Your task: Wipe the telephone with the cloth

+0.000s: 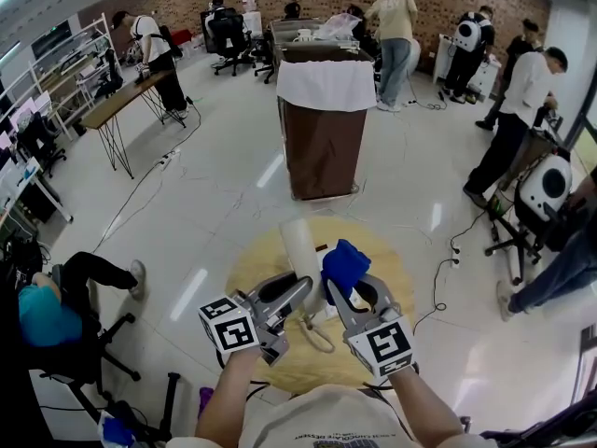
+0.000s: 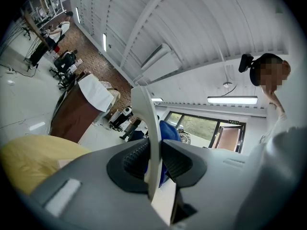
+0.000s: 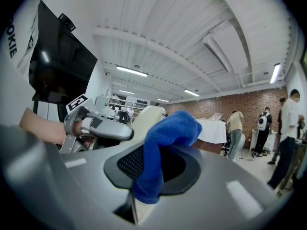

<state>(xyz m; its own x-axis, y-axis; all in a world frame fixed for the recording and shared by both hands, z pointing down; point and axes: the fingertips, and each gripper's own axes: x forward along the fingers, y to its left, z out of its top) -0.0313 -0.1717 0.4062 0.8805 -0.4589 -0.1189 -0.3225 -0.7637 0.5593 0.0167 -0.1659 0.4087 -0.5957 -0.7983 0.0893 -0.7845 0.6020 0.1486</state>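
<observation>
Over a round wooden table (image 1: 256,269) I hold both grippers raised, close together. My left gripper (image 1: 303,292) is shut on a white telephone handset (image 1: 300,248), which stands upright between its pads (image 2: 136,159). In the left gripper view the handset (image 2: 145,123) shows edge-on, with the blue cloth (image 2: 171,131) just behind it. My right gripper (image 1: 339,297) is shut on that bunched blue cloth (image 1: 344,267), whose top rests against the handset's right side. The right gripper view has the cloth (image 3: 165,135) draped over its jaws and the handset (image 3: 147,119) beyond. A pale cord (image 1: 319,334) hangs below.
A brown cabinet under a white cover (image 1: 324,124) stands beyond the table. A person sits in an office chair (image 1: 56,311) at the left. Several people stand at the back and right. Cables run over the white floor, and a long desk (image 1: 121,101) stands far left.
</observation>
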